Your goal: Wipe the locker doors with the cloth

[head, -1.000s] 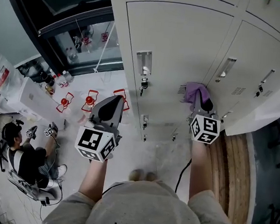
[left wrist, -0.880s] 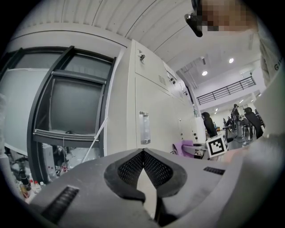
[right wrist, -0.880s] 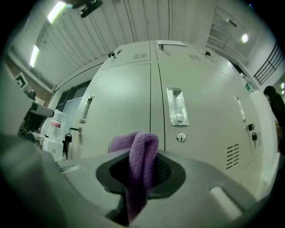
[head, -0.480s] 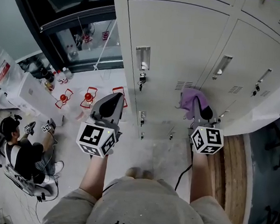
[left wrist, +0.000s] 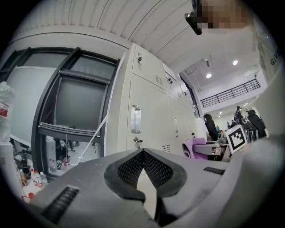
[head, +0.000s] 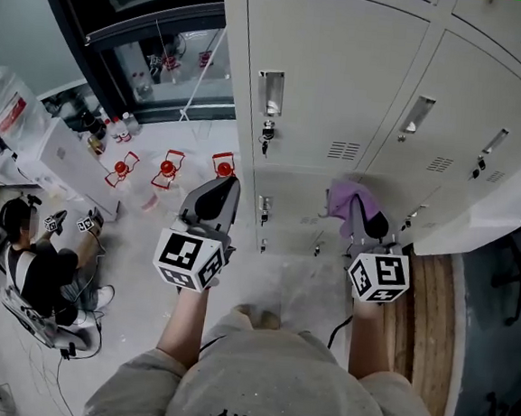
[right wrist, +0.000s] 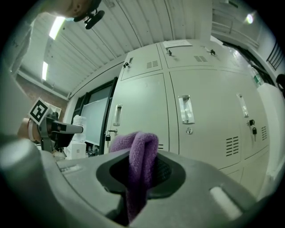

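Clamping purple cloth [right wrist: 136, 149] in right gripper [right wrist: 141, 165]: jaws closed tight on a folded bunch, fold poking up past the tips. From head view, held up at lower locker door [head: 298, 210], just under vent slots [head: 342, 151] of upper locker door [head: 336, 64]; cannot tell whether actually touching the door face. Left gripper [left wrist: 143, 152] holding nothing, jaw tips pressed together, only a thin gap lower down with locker showing through; held left of the cloth, apart from the doors, out over the floor near red stools [head: 169, 169]. Marker cubes [head: 188, 260] facing up on both grippers.

All lockers in view closed, so contents hidden. Recessed handle [head: 271, 90] on upper locker door, padlock [head: 267, 138] hanging just below it. More handles and vent slots on the doors to the right.

Off to far left: small bottles [head: 113, 131] standing on white counter [head: 65, 163], contents too small to tell. Seated person [head: 37, 274] lower left. Wooden boards [head: 429, 299] on floor at right, beside locker base.
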The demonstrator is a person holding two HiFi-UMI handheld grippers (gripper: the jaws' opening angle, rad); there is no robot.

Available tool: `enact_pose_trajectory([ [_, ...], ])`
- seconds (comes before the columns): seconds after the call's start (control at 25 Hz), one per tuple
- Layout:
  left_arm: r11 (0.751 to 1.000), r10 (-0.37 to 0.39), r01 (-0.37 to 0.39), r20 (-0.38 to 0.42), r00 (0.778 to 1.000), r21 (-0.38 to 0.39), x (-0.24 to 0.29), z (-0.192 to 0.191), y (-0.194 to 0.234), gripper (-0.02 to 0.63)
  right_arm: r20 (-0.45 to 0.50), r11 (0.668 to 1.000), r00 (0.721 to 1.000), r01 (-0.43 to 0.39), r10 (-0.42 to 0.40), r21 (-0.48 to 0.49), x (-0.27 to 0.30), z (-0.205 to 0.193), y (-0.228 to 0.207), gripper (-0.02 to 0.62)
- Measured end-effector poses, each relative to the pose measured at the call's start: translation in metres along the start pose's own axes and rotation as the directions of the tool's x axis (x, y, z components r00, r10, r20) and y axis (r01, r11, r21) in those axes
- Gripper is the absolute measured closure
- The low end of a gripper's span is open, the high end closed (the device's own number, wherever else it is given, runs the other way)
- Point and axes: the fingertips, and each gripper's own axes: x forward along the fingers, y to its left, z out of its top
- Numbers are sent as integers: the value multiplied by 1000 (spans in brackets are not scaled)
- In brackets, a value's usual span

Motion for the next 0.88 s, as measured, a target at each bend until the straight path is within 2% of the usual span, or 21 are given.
enact_pose_trajectory([
  [0.4,1000,27,-28,-13,1000,-9,-18,-14,-8,607,-7,999,1000,-29,29,25,-18,-11,12,538],
  [0.88,1000,23,-23,-18,1000,-15,-31,-19,-24,607,-15,999,1000,-26,26,24,-36,-15,15,538],
])
